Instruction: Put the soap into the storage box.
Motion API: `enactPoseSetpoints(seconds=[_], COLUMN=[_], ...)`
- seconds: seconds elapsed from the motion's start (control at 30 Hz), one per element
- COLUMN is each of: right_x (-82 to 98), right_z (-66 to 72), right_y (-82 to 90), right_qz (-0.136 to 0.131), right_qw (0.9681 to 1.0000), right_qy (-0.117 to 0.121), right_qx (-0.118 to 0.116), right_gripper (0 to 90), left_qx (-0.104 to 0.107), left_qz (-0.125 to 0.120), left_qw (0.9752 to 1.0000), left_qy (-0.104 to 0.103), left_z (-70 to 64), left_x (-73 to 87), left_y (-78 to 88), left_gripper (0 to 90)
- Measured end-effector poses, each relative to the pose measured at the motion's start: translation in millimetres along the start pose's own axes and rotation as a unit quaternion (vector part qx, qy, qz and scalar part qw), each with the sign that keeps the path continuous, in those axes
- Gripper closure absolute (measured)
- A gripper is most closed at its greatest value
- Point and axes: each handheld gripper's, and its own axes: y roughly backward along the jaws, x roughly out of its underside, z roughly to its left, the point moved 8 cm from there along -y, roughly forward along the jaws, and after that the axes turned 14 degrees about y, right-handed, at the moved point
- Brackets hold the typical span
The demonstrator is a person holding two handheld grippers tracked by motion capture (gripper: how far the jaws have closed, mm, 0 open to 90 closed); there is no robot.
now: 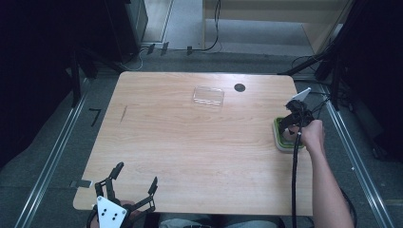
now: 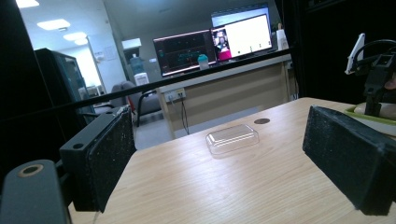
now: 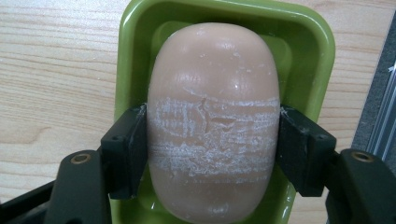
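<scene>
**Soap bar pinched in its green dish at the table's right edge**

Soap (image 3: 212, 121), a pale oval bar with a scuffed white band across its middle, sat in a green dish (image 3: 128, 60) while the right gripper (image 3: 210, 149) pressed its black jaws against the bar's two long sides. In the high view the dish (image 1: 278, 135) stood right at the wooden table's (image 1: 190, 152) right edge, with grey floor and a metal rail just beyond it, and the person's right hand (image 1: 313, 135) reached in over that side. The left gripper (image 1: 135, 183) rested at the near left corner with its jaws spread wide and nothing between them. A broad stretch of bare tabletop lay between the two tools. Toward the far edge a clear plastic lid or tray (image 1: 208, 96) lay by itself, seemingly holding nothing, beside a small dark round hole (image 1: 239, 87) in the tabletop. From the left gripper view the clear piece (image 2: 232, 138) was well apart from both jaws.
</scene>
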Motion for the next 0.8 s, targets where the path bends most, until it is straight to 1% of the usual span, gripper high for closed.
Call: enactPoseSetpoints(seconds=[0.17,0.23,0.8], right_x=[-0.8,-0.7,-0.6], right_z=[-0.8,-0.5,-0.9], right_y=[-1.1,-1.6,-3.3], right_qz=[0.0,0.001,0.003], right_qw=[1.0,1.0,1.0], right_qy=[0.001,-0.001,-0.005], right_qx=[0.007,0.004,0.006], right_gripper=[33.5,33.5,33.6], left_qx=[0.0,0.0,0.0], left_qz=[0.0,0.0,0.0], left_qw=[1.0,1.0,1.0], left_qy=[0.001,-0.001,-0.001], left_z=[0.1,0.1,0.2], left_x=[0.0,0.0,0.0], left_y=[-0.1,0.1,0.2], left_gripper=[9.9,9.9,9.9])
